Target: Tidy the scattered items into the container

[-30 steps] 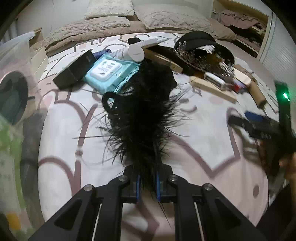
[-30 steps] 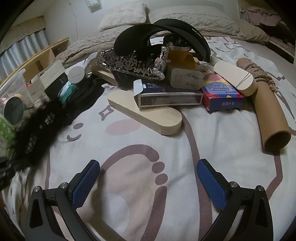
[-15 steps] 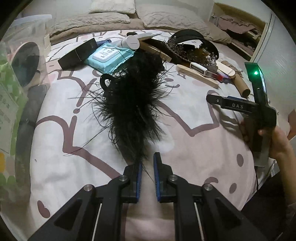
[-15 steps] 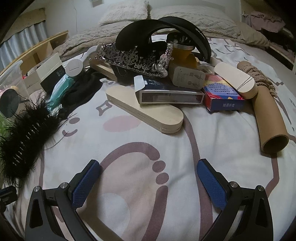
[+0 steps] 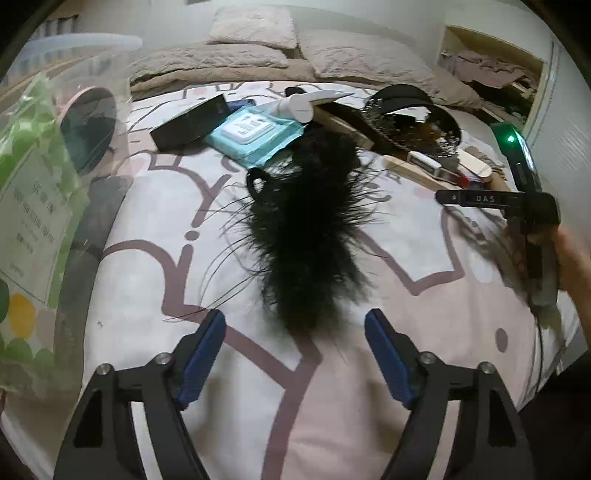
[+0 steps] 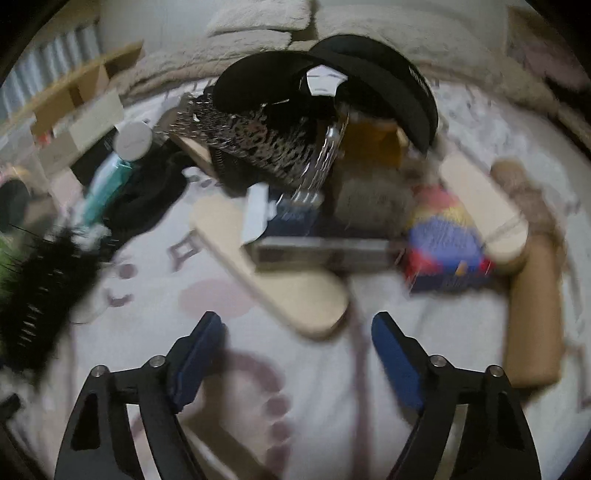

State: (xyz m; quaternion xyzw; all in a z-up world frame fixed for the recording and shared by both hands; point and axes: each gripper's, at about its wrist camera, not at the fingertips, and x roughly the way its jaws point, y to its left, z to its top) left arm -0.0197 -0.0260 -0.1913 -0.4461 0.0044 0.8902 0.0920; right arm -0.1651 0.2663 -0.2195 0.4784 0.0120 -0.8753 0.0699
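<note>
A black feathery piece lies on the bedspread, also at the left edge of the blurred right wrist view. My left gripper is open, its tips either side of the feather's near end, touching nothing. A clear plastic container with green-dotted packaging inside stands at the left. My right gripper is open and empty, just short of a flat wooden board; it also shows in the left wrist view.
A pile lies beyond: blue wipes pack, black box, white tube, silver tiara, black cap, colourful box, cardboard tube. Pillows lie at the back.
My left gripper has let go of the black feather piece and opened wide, drawing back a little. My right gripper has moved forward toward the wooden board and narrowed somewhat.
</note>
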